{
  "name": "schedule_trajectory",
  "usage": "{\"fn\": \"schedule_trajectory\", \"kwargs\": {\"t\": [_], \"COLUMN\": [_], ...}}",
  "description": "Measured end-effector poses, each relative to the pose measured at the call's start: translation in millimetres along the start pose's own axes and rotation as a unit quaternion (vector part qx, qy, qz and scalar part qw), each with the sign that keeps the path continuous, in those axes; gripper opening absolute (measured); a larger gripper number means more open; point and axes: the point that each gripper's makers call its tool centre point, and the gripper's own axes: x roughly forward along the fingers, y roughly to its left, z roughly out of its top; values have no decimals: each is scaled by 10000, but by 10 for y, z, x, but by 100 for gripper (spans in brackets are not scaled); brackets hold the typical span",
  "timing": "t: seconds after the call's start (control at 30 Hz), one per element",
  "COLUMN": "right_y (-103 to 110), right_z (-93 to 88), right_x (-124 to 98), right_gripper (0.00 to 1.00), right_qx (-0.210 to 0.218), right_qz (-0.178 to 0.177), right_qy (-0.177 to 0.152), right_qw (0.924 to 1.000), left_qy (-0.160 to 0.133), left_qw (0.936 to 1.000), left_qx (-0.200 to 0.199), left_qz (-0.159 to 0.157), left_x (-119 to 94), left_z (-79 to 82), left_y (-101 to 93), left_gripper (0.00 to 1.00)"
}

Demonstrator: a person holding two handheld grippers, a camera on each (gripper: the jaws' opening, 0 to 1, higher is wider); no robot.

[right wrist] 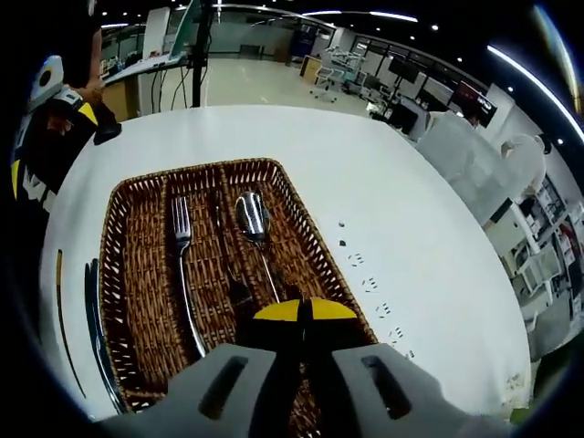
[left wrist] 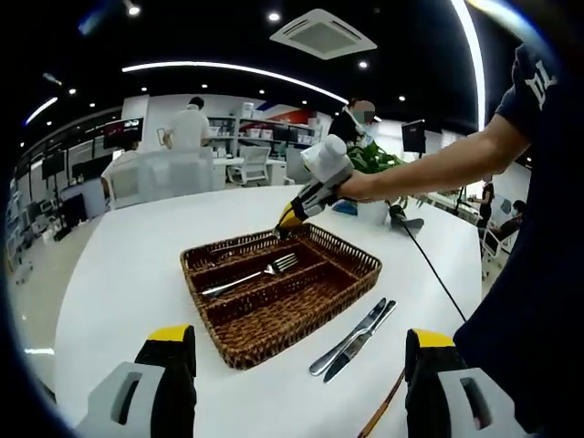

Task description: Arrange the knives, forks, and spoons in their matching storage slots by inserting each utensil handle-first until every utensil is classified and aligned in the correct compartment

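Currently, spoon placement is the step in hand, by my reading.

Right gripper (right wrist: 305, 310): jaws pressed together over the stem of the spoon (right wrist: 253, 219), whose bowl points away from the camera; it looks clamped on the handle end, low inside the tray. In the left gripper view the same gripper (left wrist: 285, 222) dips its tip at the tray's far rim.

Left gripper (left wrist: 301, 351): jaws spread wide, nothing between them, held back over the near table edge.

Wicker tray (left wrist: 239, 350): three lengthwise slots, near the middle of the white table (left wrist: 128, 265).

Fork (left wrist: 253, 276): lying in the centre slot, already sorted.

Spoon slot: the one beside the fork, toward the tray's long outer side.

Knives (left wrist: 354, 338): two, side by side on the table just outside the tray's near corner, still unsorted.

Empty slot: the remaining outer one, presumably for the knives.

Next move: release the spoon once it lies straight, then fetch a knife by its handle and slide it in handle-first.
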Motion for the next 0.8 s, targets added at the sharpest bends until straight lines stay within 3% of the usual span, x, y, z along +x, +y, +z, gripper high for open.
{"fn": "schedule_trajectory", "kwargs": {"t": [0.43,0.63,0.7,0.8], "right_y": [-74,-70,-2,-16], "right_z": [28,-35,-42,-103], "right_x": [323,454,474,504], "right_gripper": [0,0,0,0], "right_qx": [-26,260,557,346], "right_qz": [216,351,589,578], "right_qy": [119,115,48,118], "right_qw": [9997,9990,9967,9977], "left_qy": [24,45,20,5], "left_qw": [10000,10000,10000,10000], "left_qx": [51,-2,0,-9], "left_qz": [-72,-30,-22,-24], "left_x": [-32,-33,-28,-18], "left_z": [-43,-53,-40,-30], "left_y": [48,88,97,103], "left_gripper": [100,100,100,100]}}
